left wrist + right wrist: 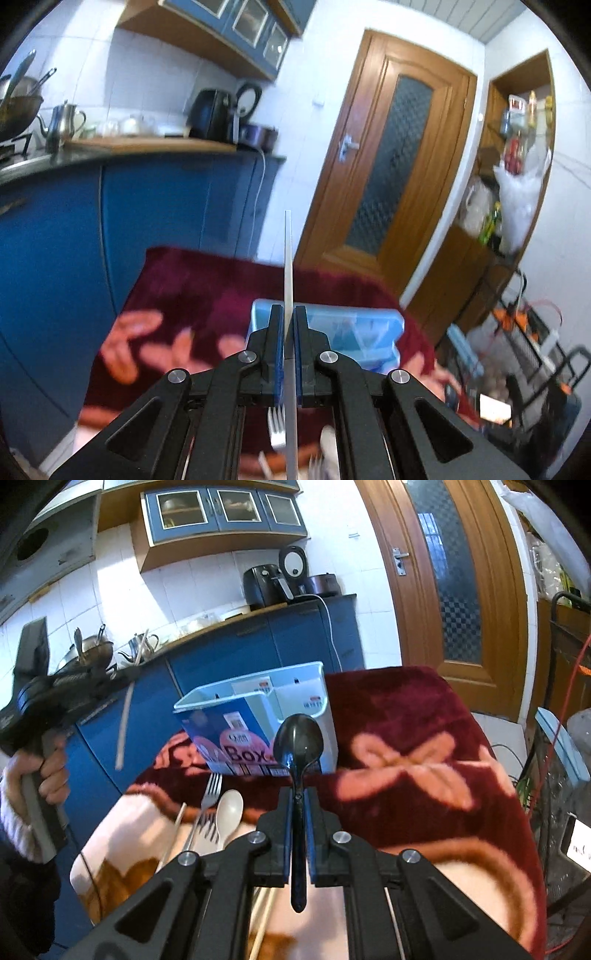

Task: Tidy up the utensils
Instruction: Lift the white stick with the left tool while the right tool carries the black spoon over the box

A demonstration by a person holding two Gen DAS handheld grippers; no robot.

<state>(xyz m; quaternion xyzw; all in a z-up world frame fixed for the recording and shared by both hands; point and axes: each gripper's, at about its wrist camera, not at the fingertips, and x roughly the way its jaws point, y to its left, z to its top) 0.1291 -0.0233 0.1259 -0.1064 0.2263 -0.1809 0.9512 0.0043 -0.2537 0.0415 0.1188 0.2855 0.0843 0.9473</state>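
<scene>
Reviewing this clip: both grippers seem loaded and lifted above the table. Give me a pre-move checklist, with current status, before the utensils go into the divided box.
1. Left gripper shut on the thin pale chopstick: ok, stick runs straight between the pads.
2. Right gripper shut on the black plastic spoon: ok, held by the handle, bowl pointing forward.
3. Light-blue divided plastic box upright with open top: ok.
4. Box compartments free to receive items: cannot tell, interiors only partly visible.
5. Remaining utensils on the maroon flowered blanket, a metal fork and a cream spoon, lie short of the box: ok.
</scene>
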